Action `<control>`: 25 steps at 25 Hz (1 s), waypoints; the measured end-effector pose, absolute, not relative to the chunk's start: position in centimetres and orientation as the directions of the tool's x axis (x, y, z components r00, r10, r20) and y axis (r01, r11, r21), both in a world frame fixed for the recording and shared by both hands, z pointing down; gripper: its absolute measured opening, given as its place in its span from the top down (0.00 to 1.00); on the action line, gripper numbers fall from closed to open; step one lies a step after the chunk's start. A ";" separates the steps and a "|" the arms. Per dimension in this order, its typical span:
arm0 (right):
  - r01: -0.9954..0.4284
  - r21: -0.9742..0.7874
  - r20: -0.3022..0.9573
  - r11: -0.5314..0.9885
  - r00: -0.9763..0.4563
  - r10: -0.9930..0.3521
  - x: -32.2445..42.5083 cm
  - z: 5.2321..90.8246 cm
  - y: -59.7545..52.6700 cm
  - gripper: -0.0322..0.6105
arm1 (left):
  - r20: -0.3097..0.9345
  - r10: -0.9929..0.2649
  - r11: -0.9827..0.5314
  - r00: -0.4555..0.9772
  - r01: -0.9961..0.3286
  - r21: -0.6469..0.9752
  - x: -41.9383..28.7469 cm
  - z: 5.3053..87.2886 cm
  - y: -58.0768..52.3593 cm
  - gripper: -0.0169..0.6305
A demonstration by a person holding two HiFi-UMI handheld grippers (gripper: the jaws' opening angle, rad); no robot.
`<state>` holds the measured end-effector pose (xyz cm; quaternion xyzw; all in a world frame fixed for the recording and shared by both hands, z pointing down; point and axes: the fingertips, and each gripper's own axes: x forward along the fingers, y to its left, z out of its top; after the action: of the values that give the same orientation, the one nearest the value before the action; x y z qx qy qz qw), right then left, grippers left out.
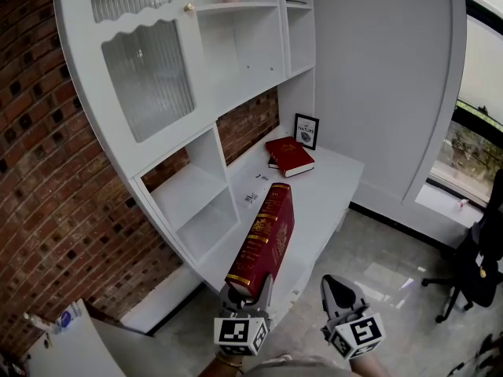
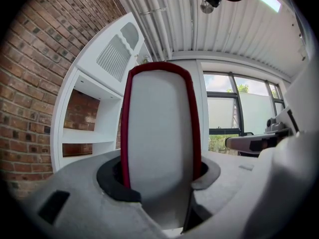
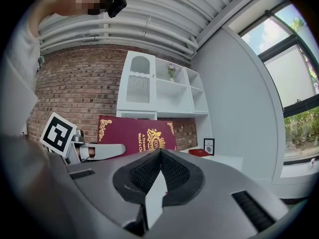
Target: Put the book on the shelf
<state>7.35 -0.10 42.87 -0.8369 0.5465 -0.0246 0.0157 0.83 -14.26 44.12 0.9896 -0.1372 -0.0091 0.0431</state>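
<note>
I have the book between the jaws of my left hand-held gripper, leaning over the worktop's near edge. Farther back on the worktop lies a second book, with a framed sign behind it. My right hand-held gripper is just right of the left.

Red brick wall, pale tiled floor, daylit window, black office chair.
</note>
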 end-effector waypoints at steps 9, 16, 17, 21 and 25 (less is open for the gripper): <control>-0.941 -0.062 0.001 -0.332 0.333 -0.943 7.9 42.6 -2.5 0.94 | -0.001 -0.341 -0.936 0.940 -0.340 0.089 0.4 44.1 -16.1 0.62; -0.970 -0.039 0.005 -0.238 0.238 -0.971 9.5 42.7 -4.9 0.94 | -0.014 -0.424 -0.903 0.906 -0.422 0.081 0.7 43.6 -17.4 0.62; -0.975 -0.036 0.008 -0.218 0.218 -0.976 9.7 42.7 -5.3 0.94 | -0.016 -0.439 -0.896 0.898 -0.437 0.083 0.9 43.5 -17.6 0.62; -0.989 -0.025 0.009 -0.146 0.146 -0.989 11.0 42.1 -6.8 0.94 | -0.025 -0.493 -0.868 0.870 -0.489 0.086 1.5 43.1 -18.2 0.62; -0.995 -0.026 0.009 -0.093 0.093 -0.996 12.2 41.6 -8.3 0.94 | -0.021 -0.540 -0.840 0.842 -0.536 0.087 2.0 42.9 -18.8 0.62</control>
<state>12.23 -8.30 41.56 -0.7392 0.6733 -0.0120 0.0064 2.02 -18.84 42.95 0.9588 -0.2805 -0.0223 0.0387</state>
